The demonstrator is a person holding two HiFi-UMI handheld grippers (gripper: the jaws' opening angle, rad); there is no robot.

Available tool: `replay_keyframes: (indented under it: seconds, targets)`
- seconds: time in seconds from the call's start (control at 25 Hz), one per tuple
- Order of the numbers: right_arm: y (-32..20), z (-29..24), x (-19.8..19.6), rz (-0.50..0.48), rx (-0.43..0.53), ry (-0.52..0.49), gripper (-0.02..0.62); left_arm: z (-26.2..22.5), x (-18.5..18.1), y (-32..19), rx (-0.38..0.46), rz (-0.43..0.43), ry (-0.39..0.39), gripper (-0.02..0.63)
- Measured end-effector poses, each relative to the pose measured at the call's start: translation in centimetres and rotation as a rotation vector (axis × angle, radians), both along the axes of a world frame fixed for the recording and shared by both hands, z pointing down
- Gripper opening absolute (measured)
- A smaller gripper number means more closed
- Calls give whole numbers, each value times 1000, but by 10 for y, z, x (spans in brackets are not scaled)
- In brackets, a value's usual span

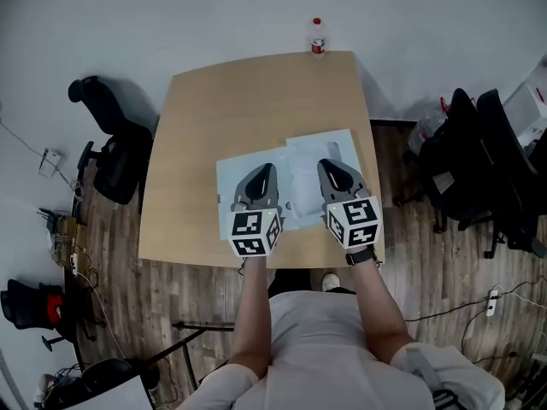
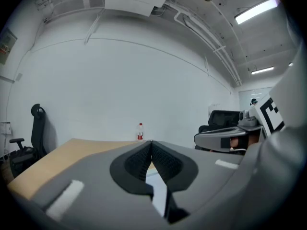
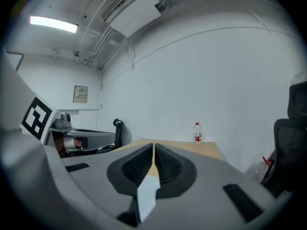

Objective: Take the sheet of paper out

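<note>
A pale sheet of paper [image 1: 237,175] lies flat near the front edge of the wooden table [image 1: 214,109]. A second whitish sheet or sleeve [image 1: 318,146] overlaps it on the right, slightly turned. My left gripper [image 1: 267,169] [image 2: 151,143] hovers over the left sheet with its jaws shut and nothing between them. My right gripper [image 1: 325,165] [image 3: 154,145] is over the right sheet, also shut and empty. Both point toward the far side of the table, side by side. Whether either touches the paper I cannot tell.
A water bottle [image 1: 317,37] [image 2: 140,132] [image 3: 197,132] stands at the table's far edge. Black office chairs stand to the left [image 1: 111,143] and right [image 1: 479,161] of the table. A white wall lies beyond the table.
</note>
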State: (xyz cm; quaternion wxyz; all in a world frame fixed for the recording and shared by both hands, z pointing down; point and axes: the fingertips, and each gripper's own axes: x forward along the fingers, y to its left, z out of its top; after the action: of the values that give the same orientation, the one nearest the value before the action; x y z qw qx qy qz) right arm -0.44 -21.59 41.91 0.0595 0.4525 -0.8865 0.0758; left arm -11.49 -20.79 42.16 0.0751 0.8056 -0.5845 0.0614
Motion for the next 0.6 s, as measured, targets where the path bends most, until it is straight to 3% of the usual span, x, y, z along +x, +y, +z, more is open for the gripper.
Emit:
replay_keyframes:
  seconds: [0.28, 0.6]
  targets:
    - [-57, 46, -9, 33, -136, -43, 14, 67, -2, -54, -193, 88, 40, 9]
    - [-75, 111, -25, -14, -275, 5, 15, 139, -6, -73, -342, 110, 67, 9]
